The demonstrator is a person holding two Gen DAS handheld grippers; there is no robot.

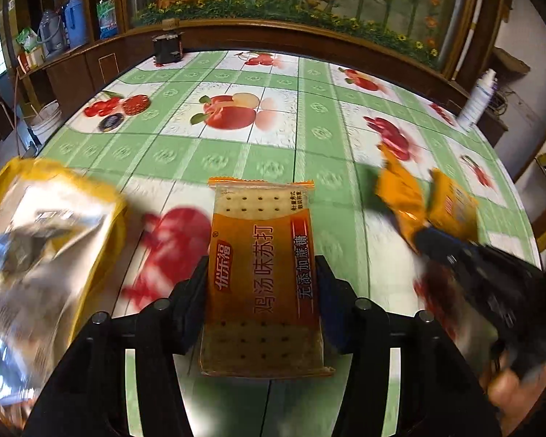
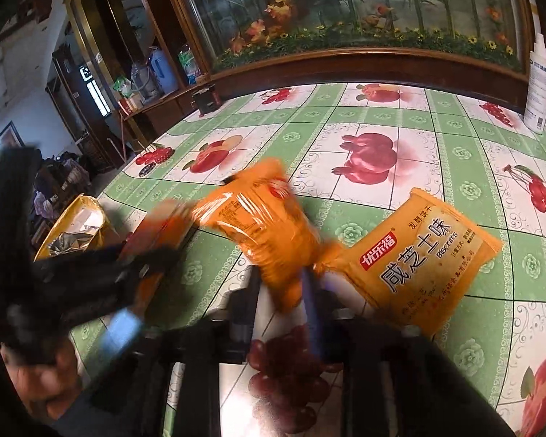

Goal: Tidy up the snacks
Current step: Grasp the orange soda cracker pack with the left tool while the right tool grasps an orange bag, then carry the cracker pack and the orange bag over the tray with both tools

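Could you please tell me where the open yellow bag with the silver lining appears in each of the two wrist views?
Left wrist view: the yellow bag fills the left edge, blurred, left of the cracker packet held by the left gripper.
Right wrist view: it sits small at mid-left, at the table's edge, behind the left gripper.
Shared landmark: the white bottle on the table's far right.

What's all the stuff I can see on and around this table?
cracker packet: one, orange, between the left gripper's fingers
orange snack packet: one, pinched at its edge by the right gripper
yellow biscuit packet: one, lying on the table, right side
open bag: one, yellow outside, silver inside, left edge
white bottle: one, far right corner
tablecloth: one, green and white with fruit prints
left gripper: black, closed on the cracker packet
right gripper: black, shut on the orange packet's edge
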